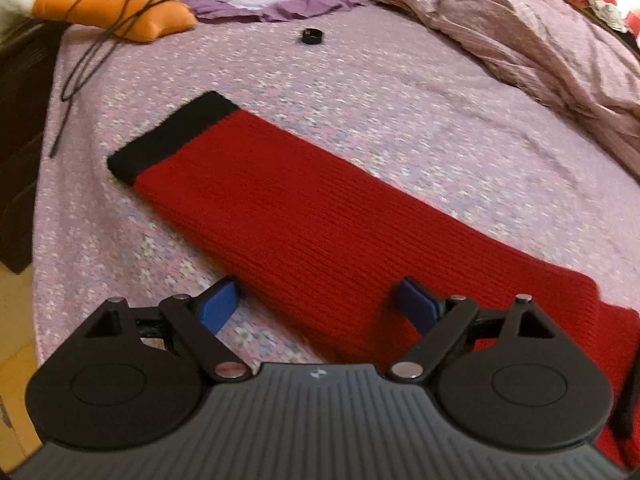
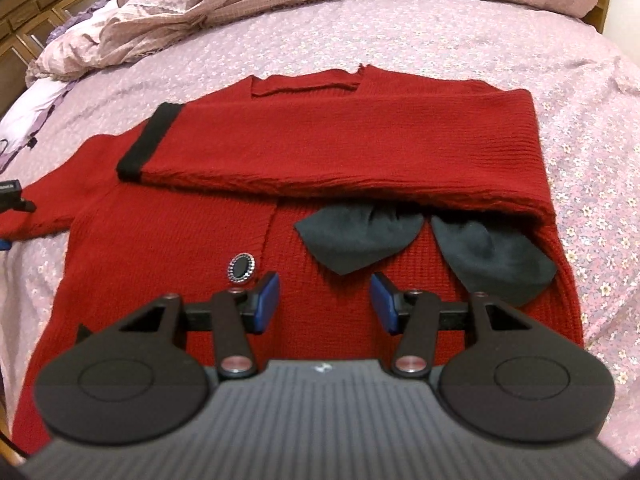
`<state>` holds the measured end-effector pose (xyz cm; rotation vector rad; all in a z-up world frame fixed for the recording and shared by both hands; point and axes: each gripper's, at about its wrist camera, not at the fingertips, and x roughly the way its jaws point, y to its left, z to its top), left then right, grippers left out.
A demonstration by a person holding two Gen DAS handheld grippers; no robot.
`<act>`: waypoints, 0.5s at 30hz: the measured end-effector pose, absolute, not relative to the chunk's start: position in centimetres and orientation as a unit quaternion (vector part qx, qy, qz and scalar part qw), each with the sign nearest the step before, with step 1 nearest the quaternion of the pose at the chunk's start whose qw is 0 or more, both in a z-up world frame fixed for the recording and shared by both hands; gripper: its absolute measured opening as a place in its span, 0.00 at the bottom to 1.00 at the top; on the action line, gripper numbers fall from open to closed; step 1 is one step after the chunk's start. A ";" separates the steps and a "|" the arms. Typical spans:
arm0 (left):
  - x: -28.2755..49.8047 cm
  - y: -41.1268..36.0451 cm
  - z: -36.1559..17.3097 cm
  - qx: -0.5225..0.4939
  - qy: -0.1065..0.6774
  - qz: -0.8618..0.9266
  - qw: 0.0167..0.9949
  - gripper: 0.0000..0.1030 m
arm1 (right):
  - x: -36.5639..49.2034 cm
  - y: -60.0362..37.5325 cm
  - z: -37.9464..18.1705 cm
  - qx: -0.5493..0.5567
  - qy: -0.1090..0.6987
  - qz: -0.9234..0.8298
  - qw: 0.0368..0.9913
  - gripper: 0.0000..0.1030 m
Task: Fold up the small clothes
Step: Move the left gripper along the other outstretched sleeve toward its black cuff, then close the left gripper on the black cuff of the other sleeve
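Both grippers (image 1: 318,304) (image 2: 325,300) (jaws apart) over floral bedsheet (image 1: 360,80).

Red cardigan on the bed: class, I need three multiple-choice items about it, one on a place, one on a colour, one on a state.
1. Where does the folded sleeve lie?
A. across the chest of the red cardigan
B. hanging off the bed
C. under the quilt

2. What colour is the sleeve's cuff?
A. white
B. black
C. orange

3. How does the other sleeve, near the left tongs, lie?
A. rolled into a ball
B. stretched out flat on the bedsheet
C. tucked inside the cardigan

Answers:
1 A: in the right wrist view the sleeve crosses the cardigan's front, above the grey bows.
2 B: a black band ends the red sleeve.
3 B: in the left wrist view it lies straight and flat on the floral sheet, the open left tongs astride its near part.
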<state>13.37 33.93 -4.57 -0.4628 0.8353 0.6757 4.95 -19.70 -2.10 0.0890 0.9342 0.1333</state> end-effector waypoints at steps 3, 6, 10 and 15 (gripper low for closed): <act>13.6 34.5 -4.6 -0.223 0.392 0.333 0.828 0.89 | 5.0 -19.4 -2.2 0.039 0.450 0.068 0.889 0.51; 13.6 34.8 -4.7 -0.226 0.386 0.344 0.826 0.90 | 5.0 -19.4 -2.3 0.041 0.451 0.069 0.889 0.51; 13.8 35.0 -5.1 -0.218 0.368 0.363 0.828 0.91 | 5.0 -19.5 -2.3 0.043 0.452 0.069 0.888 0.51; 14.1 34.7 -4.7 -0.207 0.353 0.369 0.835 0.72 | 4.9 -19.7 -2.3 0.047 0.451 0.071 0.888 0.51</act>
